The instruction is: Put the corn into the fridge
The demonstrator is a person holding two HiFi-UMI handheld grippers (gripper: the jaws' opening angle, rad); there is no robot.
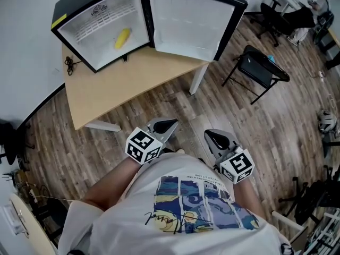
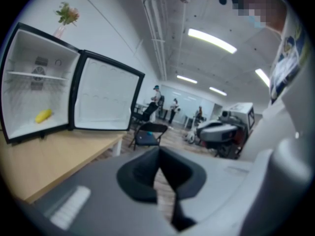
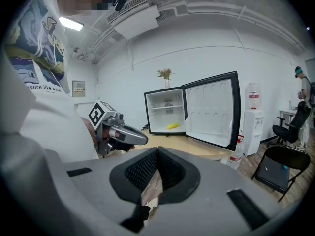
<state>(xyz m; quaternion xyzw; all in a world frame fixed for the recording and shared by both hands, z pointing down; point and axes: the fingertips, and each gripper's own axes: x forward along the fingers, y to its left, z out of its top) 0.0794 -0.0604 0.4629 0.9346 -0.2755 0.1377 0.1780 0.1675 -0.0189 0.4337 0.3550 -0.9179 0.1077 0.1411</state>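
The yellow corn (image 1: pixel 122 37) lies inside the small black fridge (image 1: pixel 79 12), whose door (image 1: pixel 186 23) stands wide open on the wooden table (image 1: pixel 133 84). Both grippers hang close to the person's body over the floor, well short of the table. My left gripper (image 1: pixel 166 125) is shut with nothing in it; its jaws meet in the left gripper view (image 2: pixel 158 154), where the corn (image 2: pixel 43 115) shows far off at the left. My right gripper (image 1: pixel 218 138) is also shut and empty (image 3: pixel 156 154). Its view shows the corn (image 3: pixel 172 126) on the fridge floor and the left gripper (image 3: pixel 142 139) beside it.
A black folding chair (image 1: pixel 260 68) stands on the wood floor right of the table. A water dispenser (image 3: pixel 252 117) stands beyond the fridge door. Office chairs and people are at the far right (image 1: pixel 319 4). A small vase with flowers (image 3: pixel 166 75) sits on top of the fridge.
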